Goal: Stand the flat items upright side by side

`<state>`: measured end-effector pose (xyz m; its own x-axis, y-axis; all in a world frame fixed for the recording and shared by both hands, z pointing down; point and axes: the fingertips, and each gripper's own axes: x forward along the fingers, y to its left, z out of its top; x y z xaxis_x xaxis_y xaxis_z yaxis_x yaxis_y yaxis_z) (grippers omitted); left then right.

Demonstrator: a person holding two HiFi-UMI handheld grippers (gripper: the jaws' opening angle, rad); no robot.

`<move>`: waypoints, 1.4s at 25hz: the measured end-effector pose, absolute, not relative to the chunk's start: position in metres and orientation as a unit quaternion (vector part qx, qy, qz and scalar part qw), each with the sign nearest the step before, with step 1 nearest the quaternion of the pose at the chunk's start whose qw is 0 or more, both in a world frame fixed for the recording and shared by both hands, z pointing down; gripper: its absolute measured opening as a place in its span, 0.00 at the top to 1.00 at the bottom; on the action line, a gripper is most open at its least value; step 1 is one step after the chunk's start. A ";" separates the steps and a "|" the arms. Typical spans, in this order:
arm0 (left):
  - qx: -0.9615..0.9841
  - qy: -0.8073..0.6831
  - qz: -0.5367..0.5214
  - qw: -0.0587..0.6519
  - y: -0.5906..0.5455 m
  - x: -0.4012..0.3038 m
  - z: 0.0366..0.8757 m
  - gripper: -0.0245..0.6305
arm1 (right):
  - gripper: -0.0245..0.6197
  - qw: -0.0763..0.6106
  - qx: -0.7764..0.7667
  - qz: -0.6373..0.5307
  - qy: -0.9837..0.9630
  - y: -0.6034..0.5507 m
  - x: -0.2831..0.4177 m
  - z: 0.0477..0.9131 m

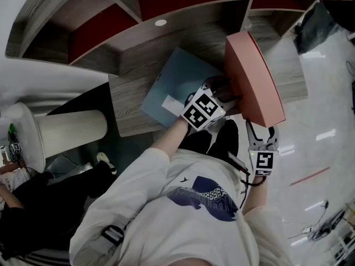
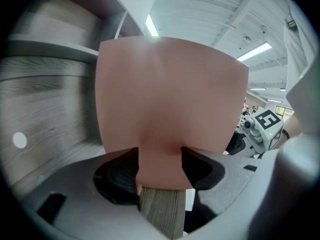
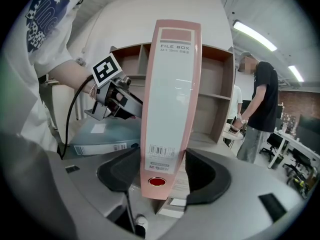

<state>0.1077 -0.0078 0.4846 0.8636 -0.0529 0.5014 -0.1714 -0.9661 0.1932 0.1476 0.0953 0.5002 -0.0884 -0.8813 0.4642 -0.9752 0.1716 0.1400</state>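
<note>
A pink file-box binder (image 1: 255, 82) stands upright on the wooden shelf board (image 1: 133, 115), its white-labelled spine (image 3: 170, 84) facing me. My left gripper (image 1: 222, 96) is shut on the binder's left side, and the pink cover (image 2: 170, 94) fills its view between the jaws. My right gripper (image 1: 260, 133) is shut on the lower spine, pads on both edges near the red finger hole (image 3: 156, 181). A blue-grey binder (image 1: 177, 85) lies flat on the board just left of the pink one, under the left gripper (image 3: 117, 101); its spine label (image 3: 100, 146) faces me.
Shelf compartments with red back panels (image 1: 105, 26) rise behind the board. A white cylindrical post (image 1: 72, 127) stands at the left. Another person (image 3: 257, 109) stands by the shelf's right end. Glossy floor (image 1: 316, 137) lies to the right.
</note>
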 end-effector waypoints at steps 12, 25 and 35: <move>0.955 -0.075 0.262 0.113 -0.044 0.103 0.489 0.58 | 0.57 0.229 0.626 0.118 -0.736 0.057 0.141 0.505; 0.954 -0.099 0.255 0.126 -0.082 0.109 0.492 0.58 | 0.54 0.225 0.638 0.140 -0.723 0.019 0.149 0.511; 0.964 -0.090 0.216 0.129 -0.064 0.108 0.457 0.55 | 0.54 0.214 0.633 0.157 -0.727 0.012 0.156 0.510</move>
